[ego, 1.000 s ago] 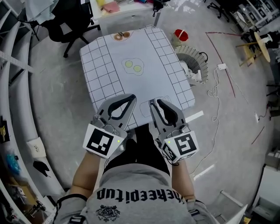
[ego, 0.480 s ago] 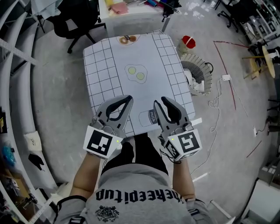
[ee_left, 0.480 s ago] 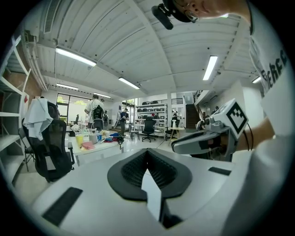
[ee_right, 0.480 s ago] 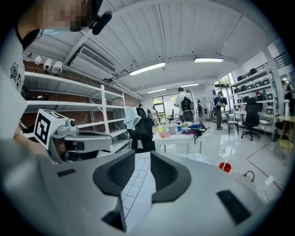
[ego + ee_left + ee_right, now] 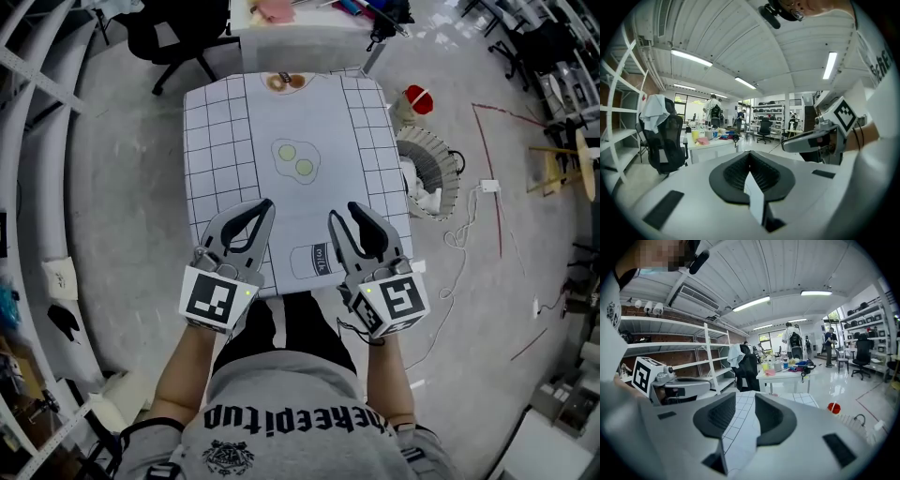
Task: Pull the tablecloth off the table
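Note:
The white tablecloth [image 5: 281, 112], gridded along its sides and printed with two eggs and a milk carton, lies flat over the small table. My left gripper [image 5: 264, 204] hovers above the cloth's near left part, shut with its tips meeting and nothing between them [image 5: 750, 154]. My right gripper [image 5: 352, 217] hangs over the near edge beside the milk print. Its jaws have just been opening and stand apart. In the right gripper view the gridded cloth [image 5: 740, 427] shows through the gap of that gripper [image 5: 745, 399], and the pads do not press on it.
A black office chair [image 5: 183, 28] and a cluttered white table [image 5: 300, 19] stand behind the covered table. At its right are a red bucket [image 5: 419, 98], a slatted white basket [image 5: 429, 159] and a cable [image 5: 459, 234] on the floor. White shelving [image 5: 37, 141] runs along the left.
Both grippers have moved forward from the cloth's near edge to above it. The right gripper's jaws have spread wider. The left gripper's jaws stay together.

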